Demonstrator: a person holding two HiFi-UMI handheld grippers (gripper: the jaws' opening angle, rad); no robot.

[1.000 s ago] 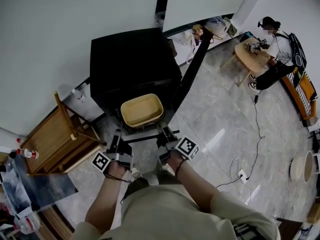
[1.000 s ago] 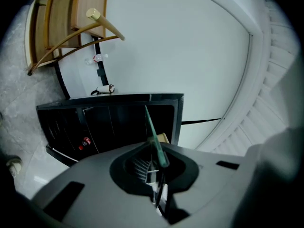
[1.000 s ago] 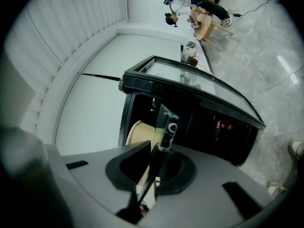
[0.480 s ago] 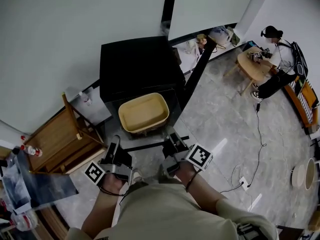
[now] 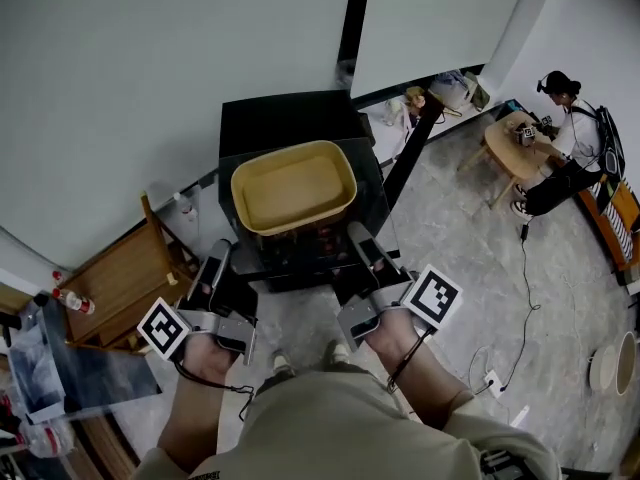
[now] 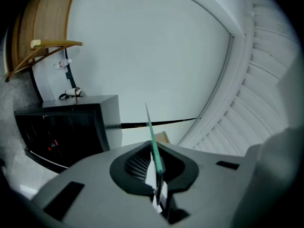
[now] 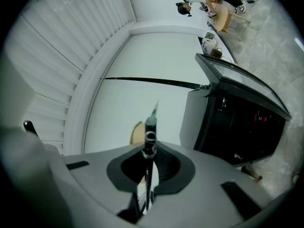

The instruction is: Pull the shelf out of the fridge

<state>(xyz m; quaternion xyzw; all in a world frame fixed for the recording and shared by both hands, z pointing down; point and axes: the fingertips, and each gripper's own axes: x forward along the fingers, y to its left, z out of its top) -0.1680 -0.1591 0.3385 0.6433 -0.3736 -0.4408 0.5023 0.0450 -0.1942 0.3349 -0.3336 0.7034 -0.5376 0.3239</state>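
The left gripper (image 6: 154, 167) and right gripper (image 7: 148, 151) each have their jaws pressed tight on a near corner of the shelf (image 5: 372, 203), a thin, flat glass pane with a greenish edge (slippery stuff). Just beyond the jaws, between them, a smooth, rounded tan plastic basin (image 5: 292, 188) sits on it. Further out and below stands the boxy black fridge (image 5: 285, 123). The shelf looks pulled free; next it needs carrying level so the basin doesn't slide.

One fridge (image 5: 290, 123); one shelf (image 5: 372, 208); one basin (image 5: 293, 188)
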